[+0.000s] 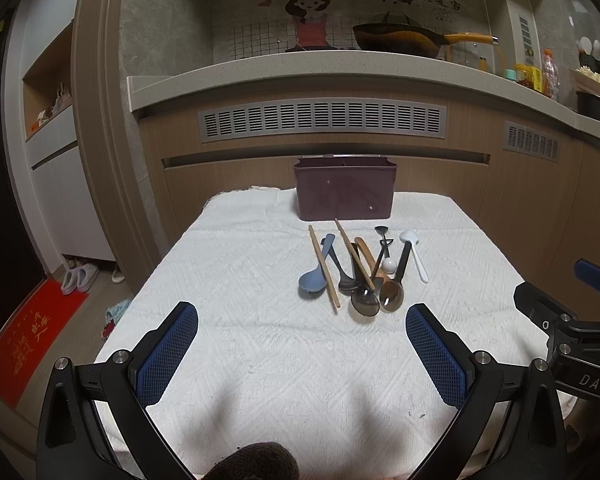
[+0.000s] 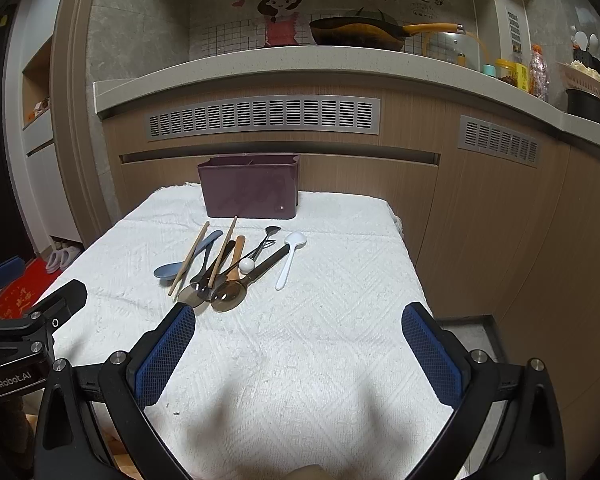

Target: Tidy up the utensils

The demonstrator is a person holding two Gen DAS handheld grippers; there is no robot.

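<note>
A pile of utensils lies on the white towel (image 1: 260, 352) in front of a dark purple holder box (image 1: 344, 188) (image 2: 250, 190). It has a blue spoon (image 1: 314, 276) (image 2: 176, 266), two wooden chopsticks (image 1: 324, 268) (image 2: 222, 252), dark translucent spoons (image 1: 364, 298) (image 2: 228, 296), a white spoon (image 1: 414, 252) (image 2: 290, 258) and a small white ball (image 1: 389, 265) (image 2: 246, 265). My left gripper (image 1: 302, 320) is open and empty, short of the pile. My right gripper (image 2: 298, 320) is open and empty, near and right of the pile.
The towel covers a small table in front of wooden kitchen cabinets (image 2: 480, 216). A counter (image 1: 300, 68) above holds a wok (image 1: 400, 36) and jars. The floor at left has a red mat (image 1: 24, 332) and slippers (image 1: 80, 278).
</note>
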